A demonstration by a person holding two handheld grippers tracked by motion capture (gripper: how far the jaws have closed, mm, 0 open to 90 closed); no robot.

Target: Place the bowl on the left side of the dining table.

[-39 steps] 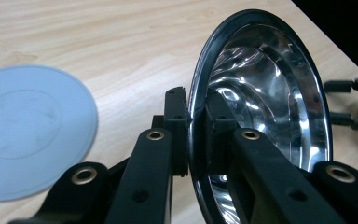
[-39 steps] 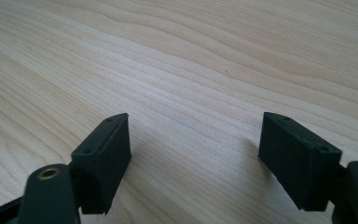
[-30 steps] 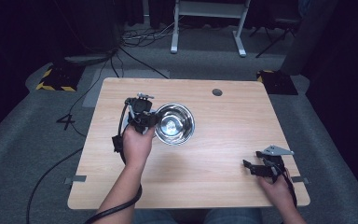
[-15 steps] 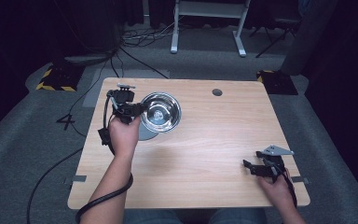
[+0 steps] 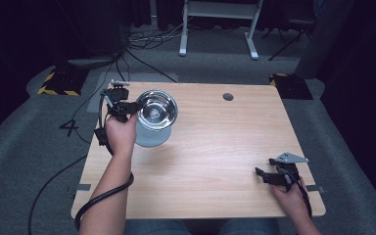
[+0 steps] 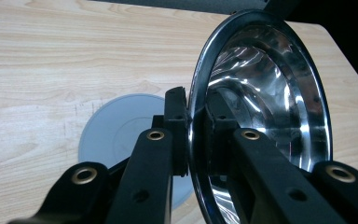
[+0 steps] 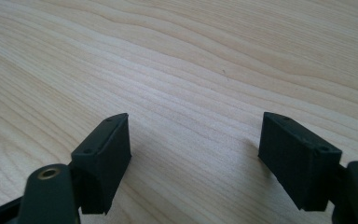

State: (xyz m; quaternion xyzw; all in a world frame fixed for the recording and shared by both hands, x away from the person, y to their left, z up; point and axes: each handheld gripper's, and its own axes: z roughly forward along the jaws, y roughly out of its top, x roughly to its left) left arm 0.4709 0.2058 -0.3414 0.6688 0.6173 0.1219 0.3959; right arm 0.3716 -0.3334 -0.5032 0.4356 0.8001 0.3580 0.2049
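The left gripper (image 6: 196, 116) is clamped on the rim of a shiny round steel bowl (image 5: 156, 108), holding it above a flat grey disc (image 5: 152, 138) near the wooden table's (image 5: 210, 161) far left corner. The right gripper (image 7: 193, 140) rests near the right edge, jaws wide apart with nothing between them.

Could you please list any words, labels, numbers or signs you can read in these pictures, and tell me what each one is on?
"4": a dark mark shaped like that figure on the grey floor left of the table; it may be tape rather than print.
No wording: yellow-and-black hazard stripes on a floor plate.
No readable text on the steel bowl, the grey disc or either gripper.
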